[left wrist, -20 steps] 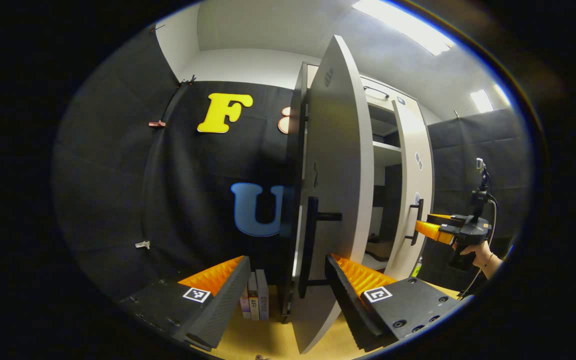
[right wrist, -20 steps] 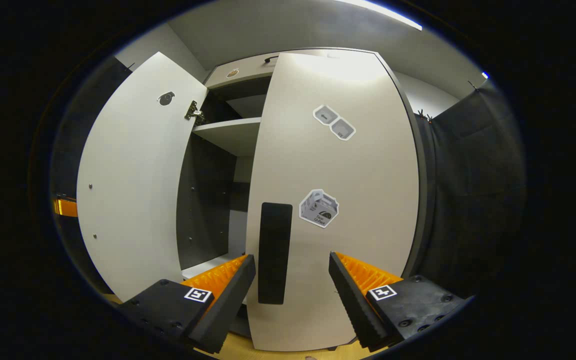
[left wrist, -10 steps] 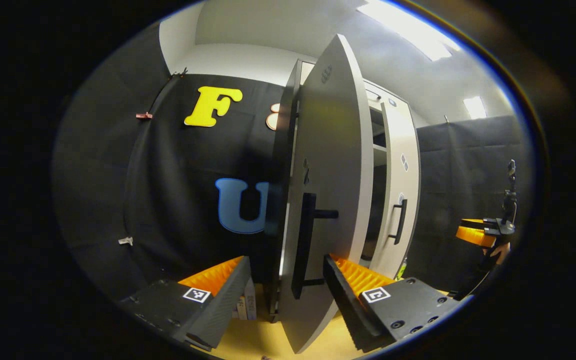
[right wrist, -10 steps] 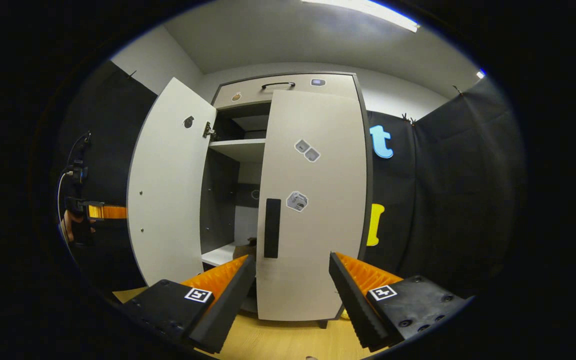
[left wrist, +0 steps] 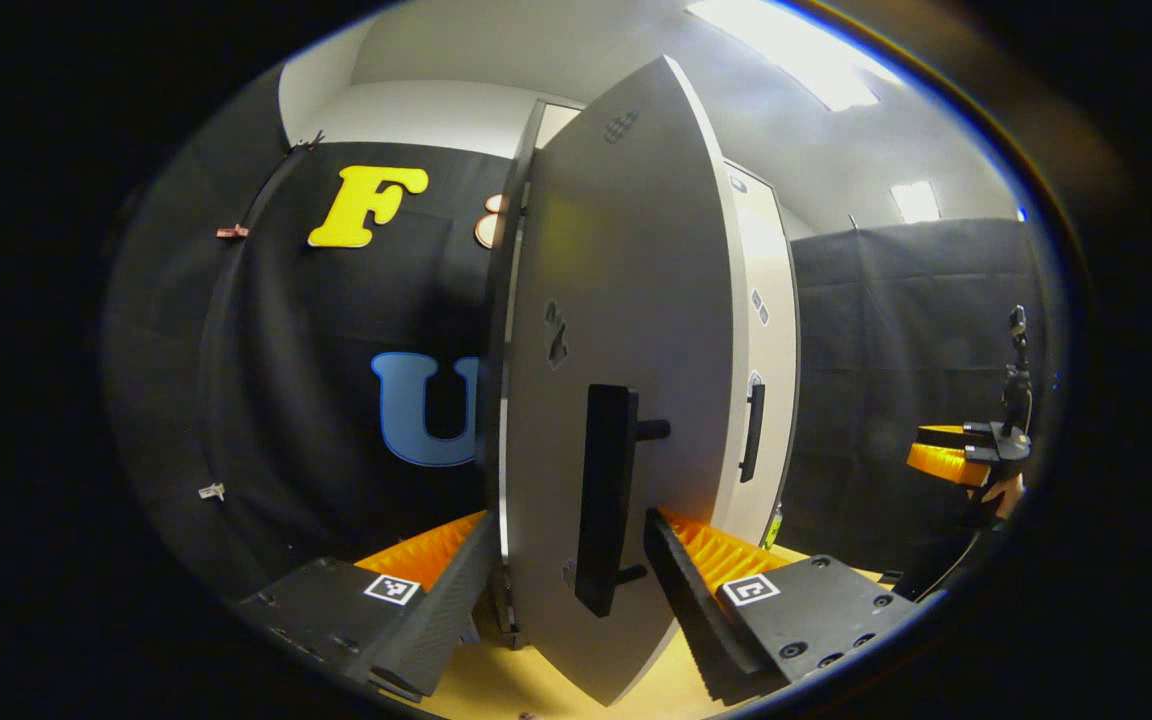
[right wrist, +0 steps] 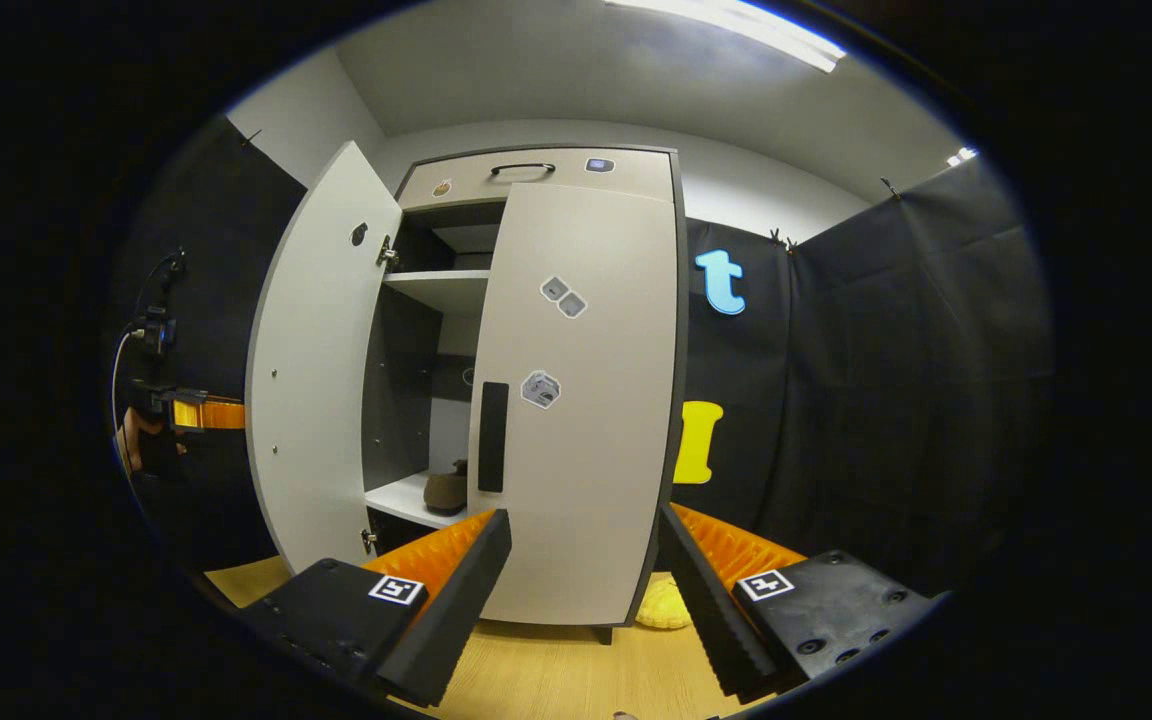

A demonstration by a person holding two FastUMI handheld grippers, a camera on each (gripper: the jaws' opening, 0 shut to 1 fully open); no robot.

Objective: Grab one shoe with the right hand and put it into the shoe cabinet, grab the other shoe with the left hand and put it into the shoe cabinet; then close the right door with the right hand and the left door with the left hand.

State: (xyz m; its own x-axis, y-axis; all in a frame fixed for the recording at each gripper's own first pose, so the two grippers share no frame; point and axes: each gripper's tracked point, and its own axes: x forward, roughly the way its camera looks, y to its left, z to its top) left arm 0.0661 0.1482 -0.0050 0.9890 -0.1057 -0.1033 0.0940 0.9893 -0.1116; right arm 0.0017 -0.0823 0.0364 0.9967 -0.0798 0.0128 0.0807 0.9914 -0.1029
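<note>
The tall white shoe cabinet (right wrist: 536, 180) has its right door (right wrist: 586, 450) lying against the frame, black handle (right wrist: 492, 436) facing me. Its left door (right wrist: 311, 400) stands swung out. Through the gap a dark brown shoe (right wrist: 446, 490) rests on the lower white shelf. My right gripper (right wrist: 581, 600) is open and empty, well back from the right door. In the left gripper view the left door (left wrist: 626, 300) is close up, and its black handle (left wrist: 604, 500) hangs just above my open left gripper (left wrist: 571, 590). The right gripper (left wrist: 946, 452) shows far off to the right.
A top drawer with a black handle (right wrist: 521, 168) sits above the doors. A yellow soft object (right wrist: 661, 605) lies on the wooden floor (right wrist: 556, 680) by the cabinet's right foot. A hand (right wrist: 131, 445) holds the left gripper (right wrist: 206, 413) behind the open door.
My right gripper has pulled back from the right door, so the whole cabinet now shows. My left gripper has come round to the left door's outer face, and the handle looms larger.
</note>
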